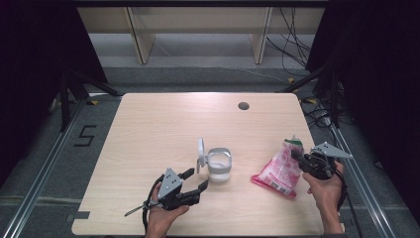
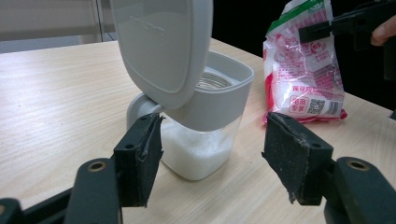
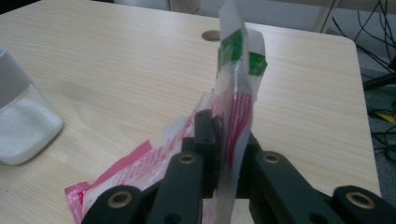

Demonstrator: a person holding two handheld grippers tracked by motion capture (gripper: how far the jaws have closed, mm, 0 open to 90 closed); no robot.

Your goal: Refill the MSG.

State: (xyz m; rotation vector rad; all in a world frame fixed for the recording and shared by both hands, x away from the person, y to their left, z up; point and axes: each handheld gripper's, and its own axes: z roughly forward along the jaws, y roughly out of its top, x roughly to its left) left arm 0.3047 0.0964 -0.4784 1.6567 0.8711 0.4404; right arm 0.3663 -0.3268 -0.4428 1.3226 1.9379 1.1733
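Note:
A clear jar (image 1: 219, 168) with a grey collar holds white grains at mid-table; its grey lid (image 1: 201, 151) is flipped up on a hinge. My left gripper (image 1: 195, 181) stands open just short of the jar, its jaws apart and touching nothing. In the left gripper view the jar (image 2: 205, 149) and lid (image 2: 161, 46) sit just beyond the left gripper (image 2: 215, 135). A pink and white bag (image 1: 280, 168) with a green top lies to the right. My right gripper (image 1: 298, 157) is shut on its upper edge, and the bag's top (image 3: 236, 93) rises between the right gripper (image 3: 224, 140) jaws.
The wooden table (image 1: 158, 124) has a round cable hole (image 1: 243, 105) near its far edge. Dark stands and cables surround the table on the floor. The jar (image 3: 23, 126) sits at the left edge of the right gripper view.

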